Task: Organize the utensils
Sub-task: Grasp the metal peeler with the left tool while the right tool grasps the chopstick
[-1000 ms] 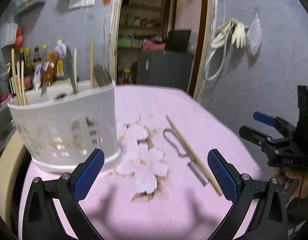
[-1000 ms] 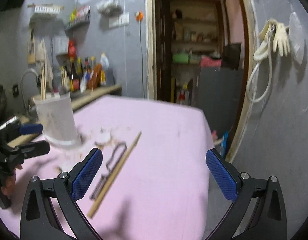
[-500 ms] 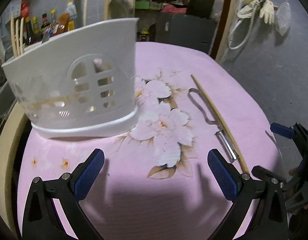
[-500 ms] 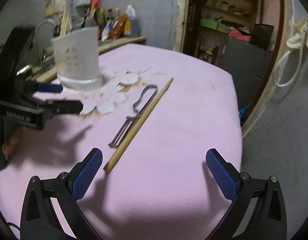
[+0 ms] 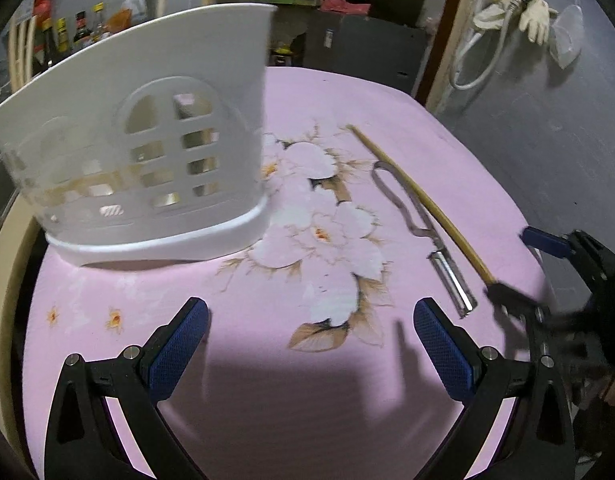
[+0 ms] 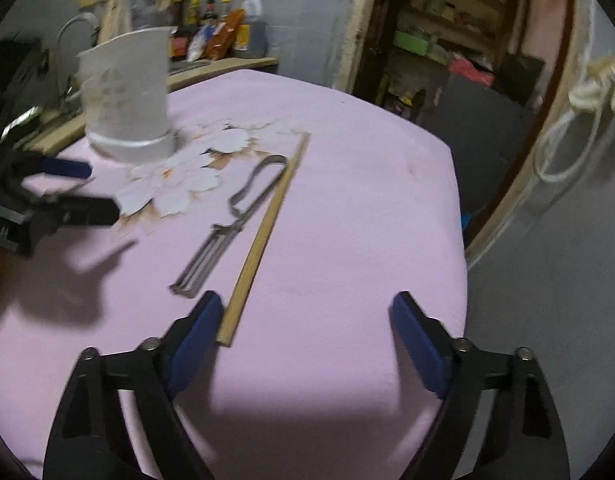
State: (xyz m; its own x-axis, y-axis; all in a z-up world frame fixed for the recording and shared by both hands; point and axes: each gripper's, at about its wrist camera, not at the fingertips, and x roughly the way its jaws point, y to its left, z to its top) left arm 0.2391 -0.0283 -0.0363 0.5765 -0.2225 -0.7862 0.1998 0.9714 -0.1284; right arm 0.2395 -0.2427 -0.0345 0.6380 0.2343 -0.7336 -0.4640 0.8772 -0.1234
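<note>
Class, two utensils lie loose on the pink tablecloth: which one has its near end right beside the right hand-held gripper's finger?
The wooden chopstick: its near end sits beside the closing right hand-held gripper. The metal peeler ends short, further left.

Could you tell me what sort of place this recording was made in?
Probably a home kitchen: a white plastic utensil holder on a pink flowered tablecloth, sauce bottles on a counter behind, and a curved tap beside them.

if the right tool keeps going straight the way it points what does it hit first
Probably the pink tablecloth: the right tool, jaws closing on nothing, points down at bare cloth. The chopstick lies just beside its left finger, though depth is unclear.
</note>
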